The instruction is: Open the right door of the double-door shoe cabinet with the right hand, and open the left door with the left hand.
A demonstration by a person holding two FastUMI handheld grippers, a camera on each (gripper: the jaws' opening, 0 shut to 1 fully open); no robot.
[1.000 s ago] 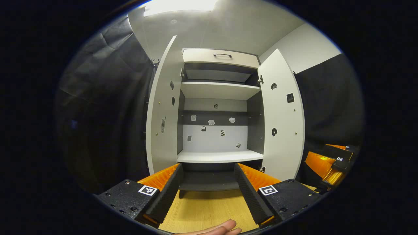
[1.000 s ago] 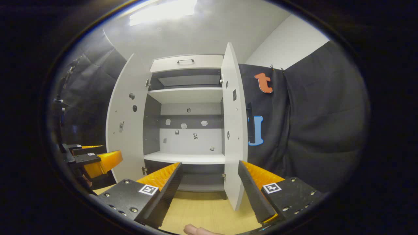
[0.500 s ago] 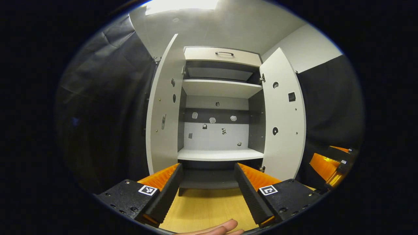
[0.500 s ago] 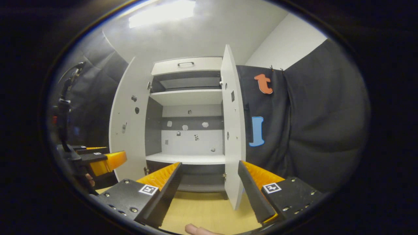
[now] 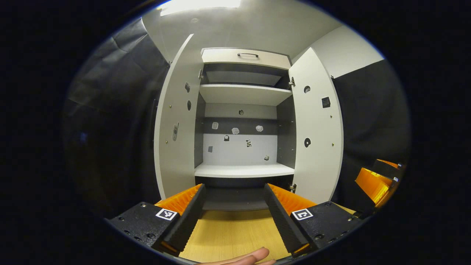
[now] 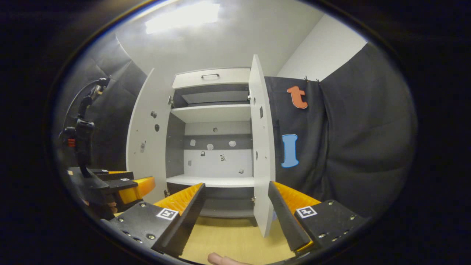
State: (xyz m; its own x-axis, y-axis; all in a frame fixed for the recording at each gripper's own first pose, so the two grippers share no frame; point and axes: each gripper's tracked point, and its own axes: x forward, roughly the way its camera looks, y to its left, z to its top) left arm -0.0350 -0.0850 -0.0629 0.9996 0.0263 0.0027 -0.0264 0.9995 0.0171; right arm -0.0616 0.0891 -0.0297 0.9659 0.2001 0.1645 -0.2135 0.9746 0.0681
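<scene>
The white shoe cabinet (image 5: 243, 171) stands straight ahead with both doors swung wide. Its left door (image 5: 174, 125) and right door (image 5: 317, 129) frame bare shelves. In the right gripper view the same cabinet (image 6: 211, 180) shows its left door (image 6: 147, 136) and its right door (image 6: 262, 147) edge-on. My left gripper (image 5: 233, 215) hangs open before the cabinet's foot, holding nothing. My right gripper (image 6: 235, 217) is open too, just short of the right door's lower edge. The left gripper (image 6: 117, 184) also appears at the left of the right gripper view, and the right gripper (image 5: 377, 182) at the right of the left gripper view.
A drawer with a dark handle (image 5: 247, 55) tops the cabinet. Small stickers dot the back panel (image 5: 239, 147). Wooden floor (image 5: 232, 235) lies under the grippers, with a fingertip (image 5: 250, 256) at the bottom edge. Black cloth walls (image 6: 349, 147) close in both sides.
Both grippers have drifted slightly; the cabinet sits a little larger and lower in the left gripper view. The left gripper has come further into the right gripper view. The doors stay open.
</scene>
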